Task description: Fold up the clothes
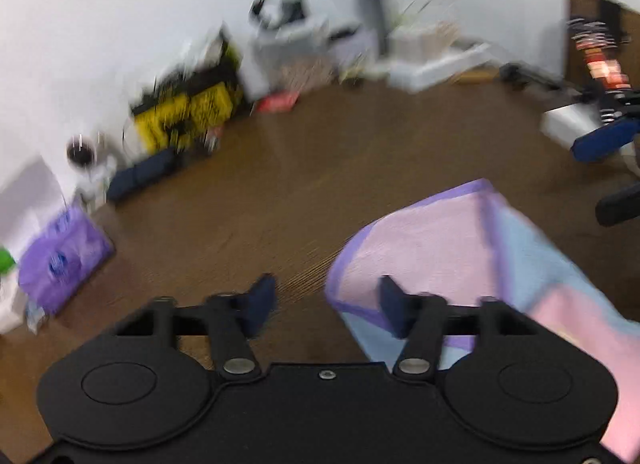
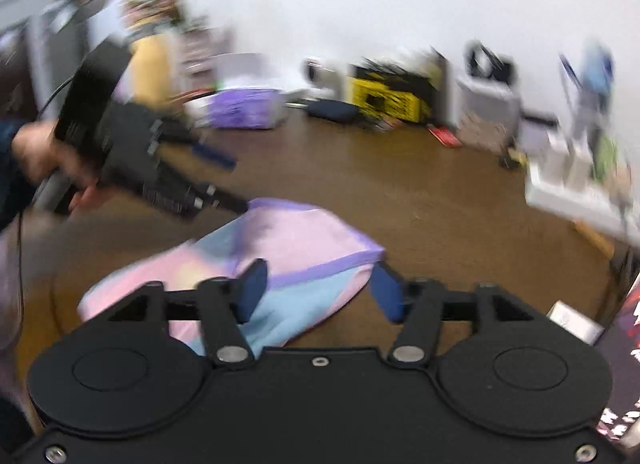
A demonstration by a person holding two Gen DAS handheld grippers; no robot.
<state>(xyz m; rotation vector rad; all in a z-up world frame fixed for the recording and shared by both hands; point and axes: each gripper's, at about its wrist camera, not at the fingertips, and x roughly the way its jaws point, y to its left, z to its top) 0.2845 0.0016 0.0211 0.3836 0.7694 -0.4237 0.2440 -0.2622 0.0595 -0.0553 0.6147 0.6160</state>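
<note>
On the brown bench [image 1: 280, 191], the folded cloth [image 2: 296, 248] lies just ahead of the right gripper [image 2: 316, 296], right of the left gripper [image 1: 328, 304]; both sets of fingers are apart, empty.

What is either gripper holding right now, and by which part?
Nothing. The left gripper and right gripper are both open; the pastel garment lies on the wooden table, unclamped.

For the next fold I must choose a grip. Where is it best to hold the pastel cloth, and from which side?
Probably the purple-trimmed corner of the pastel cloth nearest the open right gripper. The trim forms a firm, thin edge lying flat on the wooden table, so come in low from the gripper's side.
</note>
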